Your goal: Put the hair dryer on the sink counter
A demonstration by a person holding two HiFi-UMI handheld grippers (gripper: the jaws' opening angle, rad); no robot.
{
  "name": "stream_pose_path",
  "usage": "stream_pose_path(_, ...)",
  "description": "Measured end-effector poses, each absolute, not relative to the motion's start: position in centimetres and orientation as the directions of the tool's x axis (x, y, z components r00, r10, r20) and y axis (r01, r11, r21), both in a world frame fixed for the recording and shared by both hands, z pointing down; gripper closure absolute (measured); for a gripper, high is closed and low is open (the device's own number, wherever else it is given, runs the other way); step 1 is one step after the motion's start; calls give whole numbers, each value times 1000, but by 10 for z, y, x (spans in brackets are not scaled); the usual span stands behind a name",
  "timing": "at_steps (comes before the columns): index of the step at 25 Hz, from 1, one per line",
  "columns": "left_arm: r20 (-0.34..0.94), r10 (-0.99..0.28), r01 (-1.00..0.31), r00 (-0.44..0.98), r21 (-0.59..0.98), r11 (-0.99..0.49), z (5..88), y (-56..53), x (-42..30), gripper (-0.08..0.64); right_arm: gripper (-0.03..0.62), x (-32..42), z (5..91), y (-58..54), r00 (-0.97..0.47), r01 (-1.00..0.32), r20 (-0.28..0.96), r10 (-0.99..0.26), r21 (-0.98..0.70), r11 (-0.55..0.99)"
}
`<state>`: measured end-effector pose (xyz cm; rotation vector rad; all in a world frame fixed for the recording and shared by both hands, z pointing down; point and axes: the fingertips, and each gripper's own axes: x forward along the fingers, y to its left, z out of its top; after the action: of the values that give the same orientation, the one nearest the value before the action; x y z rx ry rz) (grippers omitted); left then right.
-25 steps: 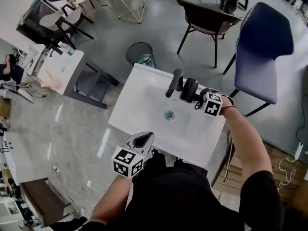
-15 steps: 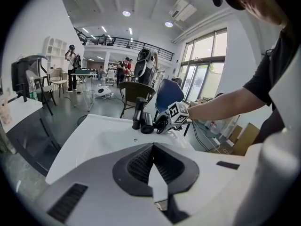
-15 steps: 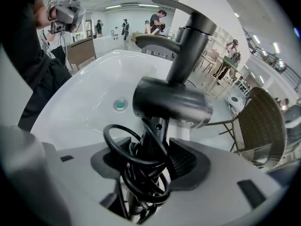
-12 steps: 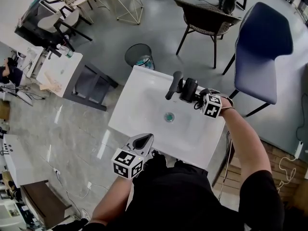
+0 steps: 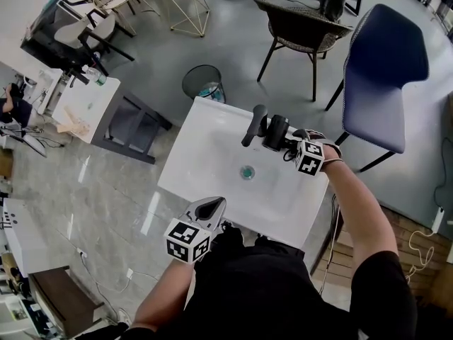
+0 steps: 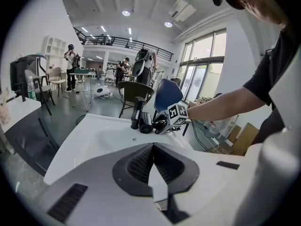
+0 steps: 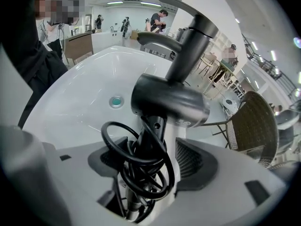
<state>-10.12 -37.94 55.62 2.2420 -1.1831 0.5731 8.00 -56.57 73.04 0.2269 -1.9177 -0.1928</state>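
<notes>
One hair dryer (image 5: 276, 132) (one faucet (image 5: 250, 123))

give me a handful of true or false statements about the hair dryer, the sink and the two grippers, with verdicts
1. The hair dryer lies in the basin over the drain. False: it is at the back edge of the sink, beside the faucet, and the drain is uncovered.
2. The left gripper is shut with nothing between its jaws. True.
3. The hair dryer's handle, with its coiled cord, stands between the jaws of the right gripper. True; those jaws are opening.
4. The faucet is white. False: it is black.
5. A trash bin stands on the floor beyond the sink. True.
</notes>
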Motion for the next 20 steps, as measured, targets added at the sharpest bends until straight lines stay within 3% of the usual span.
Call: stream_pose_path(20, 554, -637, -839, 535, 259, -479, 546, -364, -87, 560, 296, 106, 709, -549, -308, -77, 887, -343, 336, 939)
